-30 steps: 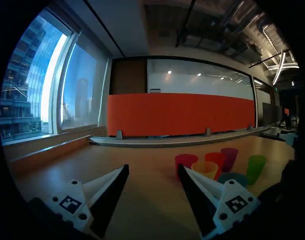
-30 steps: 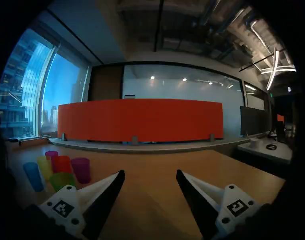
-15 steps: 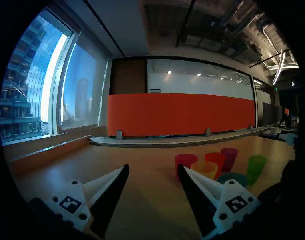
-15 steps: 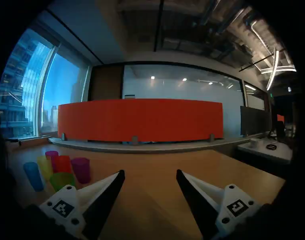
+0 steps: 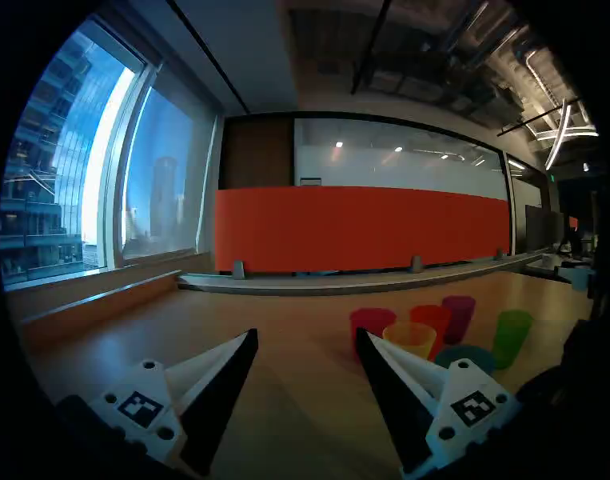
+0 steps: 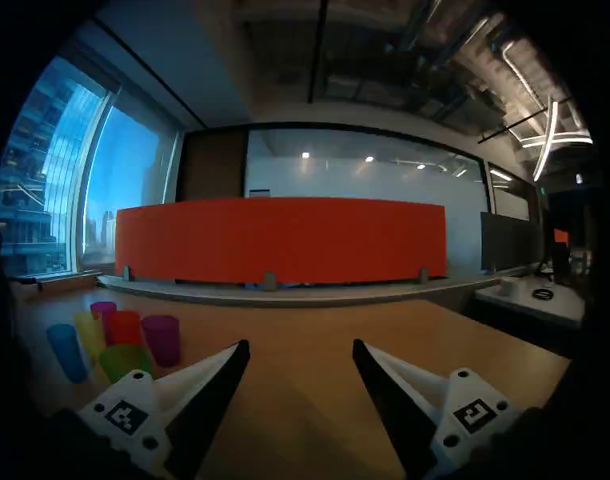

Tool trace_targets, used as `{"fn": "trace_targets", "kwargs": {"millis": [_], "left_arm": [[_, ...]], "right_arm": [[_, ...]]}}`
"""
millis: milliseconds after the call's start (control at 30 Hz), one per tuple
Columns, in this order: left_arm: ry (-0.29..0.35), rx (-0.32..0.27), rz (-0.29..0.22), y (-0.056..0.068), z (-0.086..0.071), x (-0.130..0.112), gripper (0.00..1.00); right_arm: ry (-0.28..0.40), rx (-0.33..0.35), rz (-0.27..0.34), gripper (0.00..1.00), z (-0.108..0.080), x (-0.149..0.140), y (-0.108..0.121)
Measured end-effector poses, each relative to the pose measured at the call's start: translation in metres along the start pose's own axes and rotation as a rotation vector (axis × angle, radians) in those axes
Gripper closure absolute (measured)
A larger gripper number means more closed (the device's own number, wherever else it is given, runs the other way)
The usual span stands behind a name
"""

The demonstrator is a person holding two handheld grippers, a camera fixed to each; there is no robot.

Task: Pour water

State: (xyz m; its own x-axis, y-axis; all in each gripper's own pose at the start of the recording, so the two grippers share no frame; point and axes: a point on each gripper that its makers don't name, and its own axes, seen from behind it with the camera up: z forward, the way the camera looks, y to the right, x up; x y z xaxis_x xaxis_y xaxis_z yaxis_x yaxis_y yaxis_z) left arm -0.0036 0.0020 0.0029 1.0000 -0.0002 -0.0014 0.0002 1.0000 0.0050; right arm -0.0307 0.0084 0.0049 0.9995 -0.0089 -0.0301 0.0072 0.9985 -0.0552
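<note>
Coloured cups [image 5: 412,336] unmoved on my counter [image 5: 305,408]; left gripper [image 5: 305,333] and right gripper [image 6: 300,344] stay spread, empty.

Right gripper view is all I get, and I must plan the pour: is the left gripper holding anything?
Observer: No. In the left gripper view the left gripper is open, with only bare table between its fingers.
Operator: Where do the cups sit from that side?
Observer: The cups stand ahead and to its right. Its right finger overlaps the foot of the yellow cup in the picture. Whether they touch, I cannot tell.
</note>
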Motion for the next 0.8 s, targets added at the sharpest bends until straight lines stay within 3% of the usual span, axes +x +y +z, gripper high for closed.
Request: {"fn": "trace_targets", "kwargs": {"millis": [800], "left_arm": [[0.000,0.000,0.000,0.0003,0.0013,-0.0002,0.10]], "right_arm": [[0.000,0.000,0.000,0.00,0.0008,-0.0014,0.0014]]}}
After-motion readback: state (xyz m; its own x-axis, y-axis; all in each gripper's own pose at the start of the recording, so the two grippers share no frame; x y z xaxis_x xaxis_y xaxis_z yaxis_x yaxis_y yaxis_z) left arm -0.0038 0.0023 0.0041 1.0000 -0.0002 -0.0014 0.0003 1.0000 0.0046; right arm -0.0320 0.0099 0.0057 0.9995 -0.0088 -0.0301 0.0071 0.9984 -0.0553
